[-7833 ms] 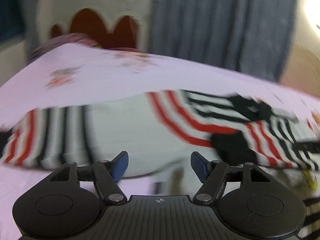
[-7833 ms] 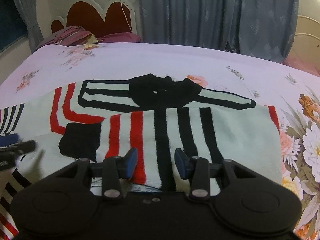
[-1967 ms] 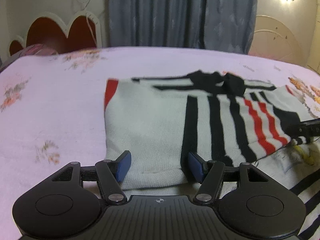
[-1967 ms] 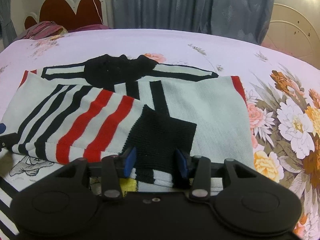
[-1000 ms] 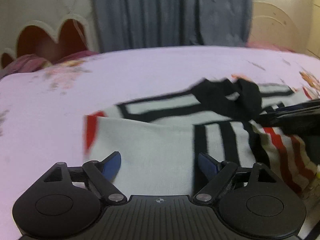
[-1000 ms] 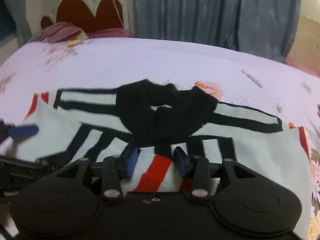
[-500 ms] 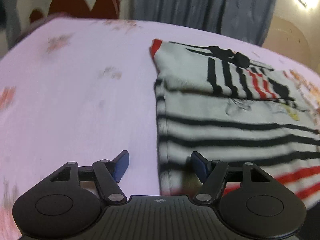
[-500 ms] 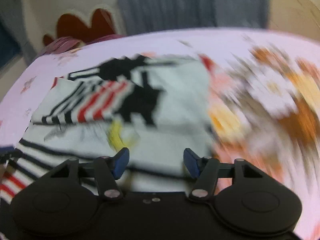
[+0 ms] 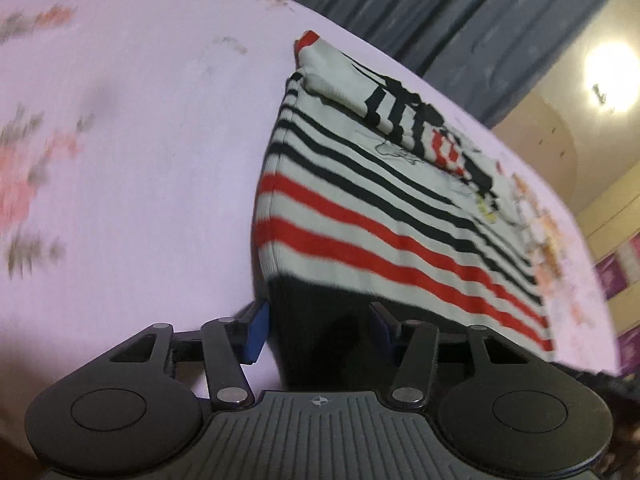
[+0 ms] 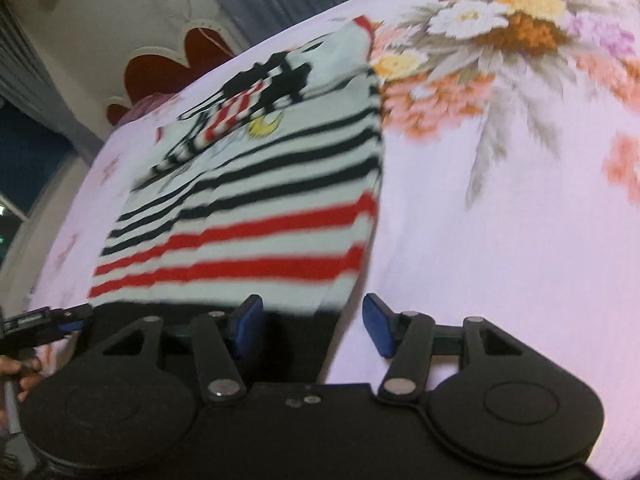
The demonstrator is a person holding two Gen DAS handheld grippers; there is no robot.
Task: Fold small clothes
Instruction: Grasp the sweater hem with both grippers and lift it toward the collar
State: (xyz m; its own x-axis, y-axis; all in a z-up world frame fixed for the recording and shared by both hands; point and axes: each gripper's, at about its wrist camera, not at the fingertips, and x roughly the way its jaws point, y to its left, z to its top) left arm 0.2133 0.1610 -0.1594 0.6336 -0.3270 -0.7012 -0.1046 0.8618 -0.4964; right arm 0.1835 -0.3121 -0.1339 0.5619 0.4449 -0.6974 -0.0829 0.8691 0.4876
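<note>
A white sweater (image 9: 360,216) with black and red stripes lies flat on the bed, its sleeves folded across the far end. My left gripper (image 9: 319,326) sits over the near left corner of the black hem (image 9: 320,320). Its jaws are closing and the hem lies between the pads without being pinched. In the right wrist view, my right gripper (image 10: 313,328) straddles the near right hem corner (image 10: 296,344). Its jaws are closing too, with bare sheet showing beside the right pad. The left gripper's fingers (image 10: 44,322) and a hand (image 10: 16,372) show at the left edge.
The pink sheet (image 9: 140,140) has a large flower print (image 10: 500,32) to the right of the sweater. A red headboard (image 10: 180,56) and grey curtains (image 9: 420,8) stand beyond the far end of the bed. A wall lamp (image 9: 608,76) glows at right.
Both grippers have swept back from the collar and sleeves to the near black hem, one at each corner. Both views have tilted. The left jaws have narrowed.
</note>
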